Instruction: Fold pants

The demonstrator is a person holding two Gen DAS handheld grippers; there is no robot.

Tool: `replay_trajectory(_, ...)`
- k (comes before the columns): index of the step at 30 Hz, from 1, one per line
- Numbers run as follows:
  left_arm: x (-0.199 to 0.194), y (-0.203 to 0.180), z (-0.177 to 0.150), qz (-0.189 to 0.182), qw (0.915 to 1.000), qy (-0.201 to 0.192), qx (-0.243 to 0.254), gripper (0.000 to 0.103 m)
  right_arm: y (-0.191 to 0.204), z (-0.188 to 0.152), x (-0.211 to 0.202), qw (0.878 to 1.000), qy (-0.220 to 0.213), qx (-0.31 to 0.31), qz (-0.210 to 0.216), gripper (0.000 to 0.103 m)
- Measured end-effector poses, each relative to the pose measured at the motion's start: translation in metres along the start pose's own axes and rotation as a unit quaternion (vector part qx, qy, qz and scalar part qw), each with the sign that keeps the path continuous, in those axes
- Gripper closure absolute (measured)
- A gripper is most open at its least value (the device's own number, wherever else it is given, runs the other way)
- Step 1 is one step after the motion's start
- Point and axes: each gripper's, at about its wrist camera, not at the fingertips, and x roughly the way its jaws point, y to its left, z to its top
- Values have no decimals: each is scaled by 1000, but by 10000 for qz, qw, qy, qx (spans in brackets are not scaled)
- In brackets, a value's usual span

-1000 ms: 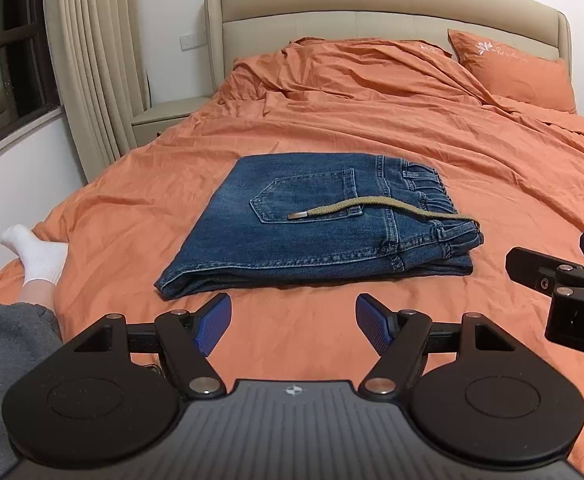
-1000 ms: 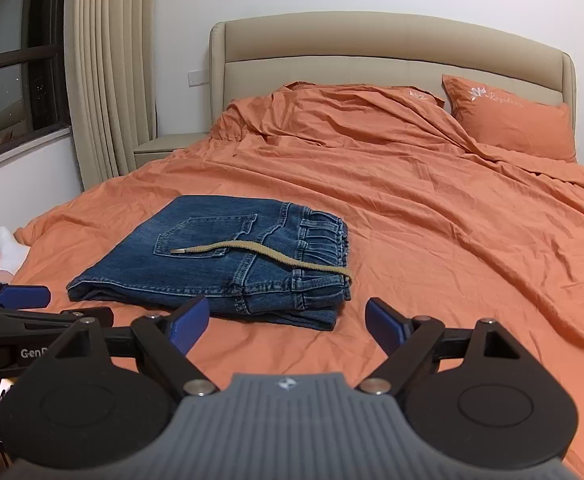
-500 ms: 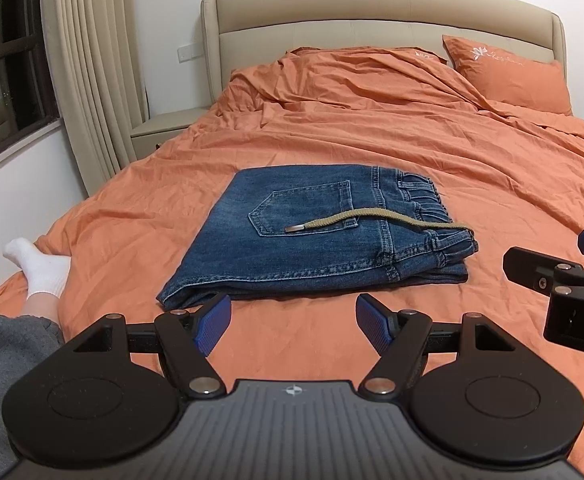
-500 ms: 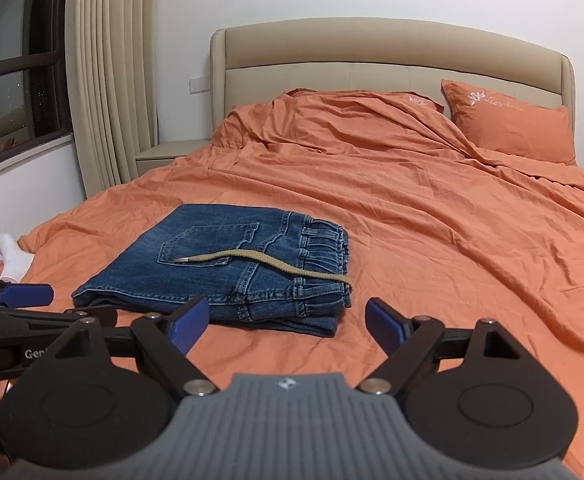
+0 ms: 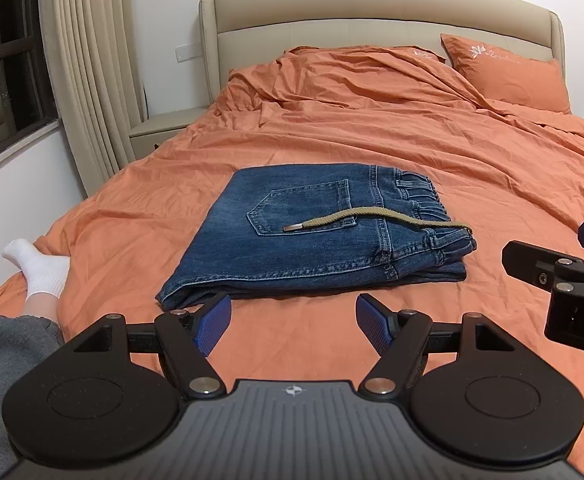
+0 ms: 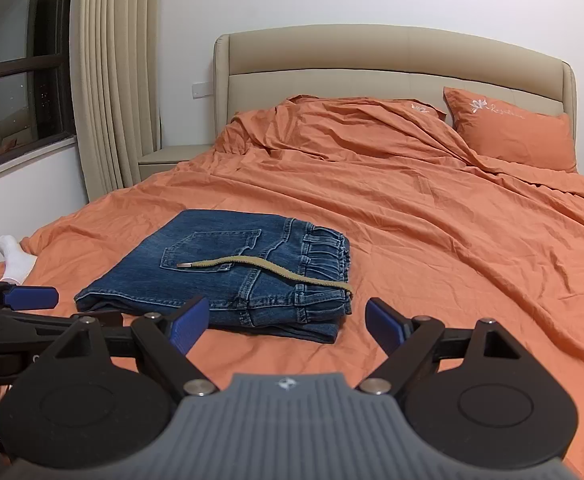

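Observation:
The blue jeans (image 5: 311,236) lie folded into a flat rectangle on the orange bed, back pocket up, waistband to the right. A tan drawstring (image 5: 371,218) lies loose across the top. The jeans also show in the right wrist view (image 6: 228,272). My left gripper (image 5: 293,326) is open and empty, held just short of the jeans' near edge. My right gripper (image 6: 288,324) is open and empty, near the jeans' waistband corner. Neither touches the jeans.
The orange sheet (image 5: 371,128) is wrinkled, with a pillow (image 5: 507,72) at the beige headboard (image 6: 391,60). A person's white-socked foot (image 5: 40,264) rests at the bed's left edge. A nightstand (image 6: 172,158) and curtain (image 6: 112,72) stand to the left.
Both grippers have drawn back and risen a little from the folded jeans. The jeans and drawstring have not moved. Both grippers stayed open.

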Motion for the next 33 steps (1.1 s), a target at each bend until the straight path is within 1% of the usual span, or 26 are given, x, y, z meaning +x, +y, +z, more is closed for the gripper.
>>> replay_trajectory(33, 0, 1, 0, 3, 10000, -7, -3, 19, -1, 2, -6, 9999, -95, -34, 33, 21)
